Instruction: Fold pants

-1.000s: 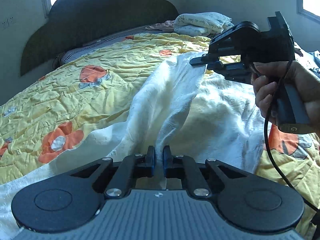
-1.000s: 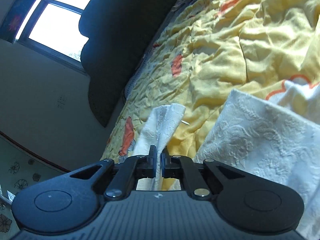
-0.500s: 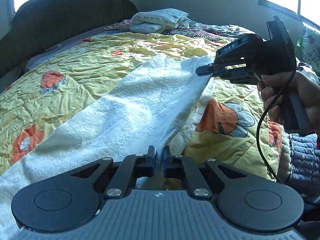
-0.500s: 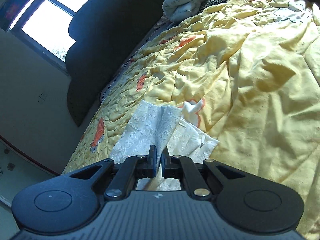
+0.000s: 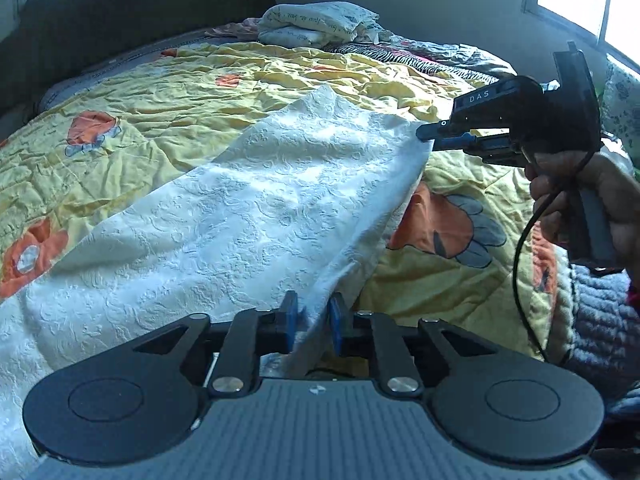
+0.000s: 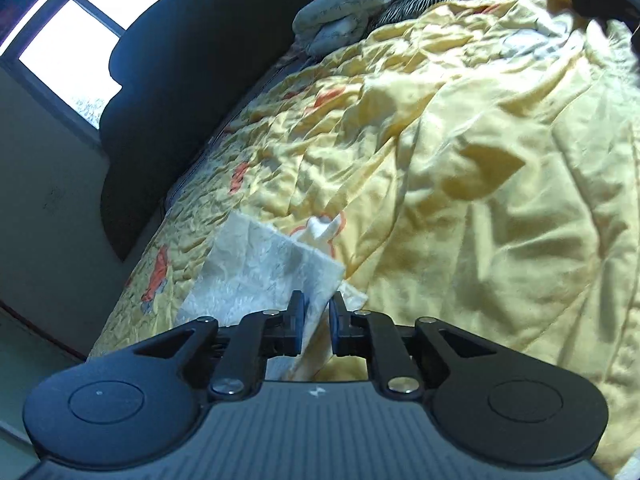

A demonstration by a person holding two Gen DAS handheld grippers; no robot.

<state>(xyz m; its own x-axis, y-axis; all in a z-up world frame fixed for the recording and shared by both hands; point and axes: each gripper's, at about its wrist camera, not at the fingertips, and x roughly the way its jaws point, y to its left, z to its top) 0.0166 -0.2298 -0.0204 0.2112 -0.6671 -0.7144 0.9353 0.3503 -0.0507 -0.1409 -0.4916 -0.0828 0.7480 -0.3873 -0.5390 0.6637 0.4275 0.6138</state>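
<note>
The white textured pants (image 5: 248, 216) lie stretched across the yellow flowered bedspread (image 5: 192, 92). My left gripper (image 5: 311, 322) sits at the near edge of the pants, its jaws slightly parted with a fold of white cloth between them. My right gripper (image 5: 426, 136) is at the far right corner of the pants, a hand's length above the bed. In the right wrist view my right gripper (image 6: 317, 322) also has its jaws slightly parted, with the pants' corner (image 6: 264, 276) between them.
A pile of folded cloth (image 5: 316, 26) and a zebra-striped cloth (image 5: 384, 54) lie at the head of the bed. A dark headboard (image 5: 132, 12) stands behind. A grey knitted blanket (image 5: 600, 320) hangs at the right edge of the bed.
Both grippers' jaws have parted slightly from fully shut. The pants have been spread flatter over the bed, and the right gripper has moved lower and to the right.
</note>
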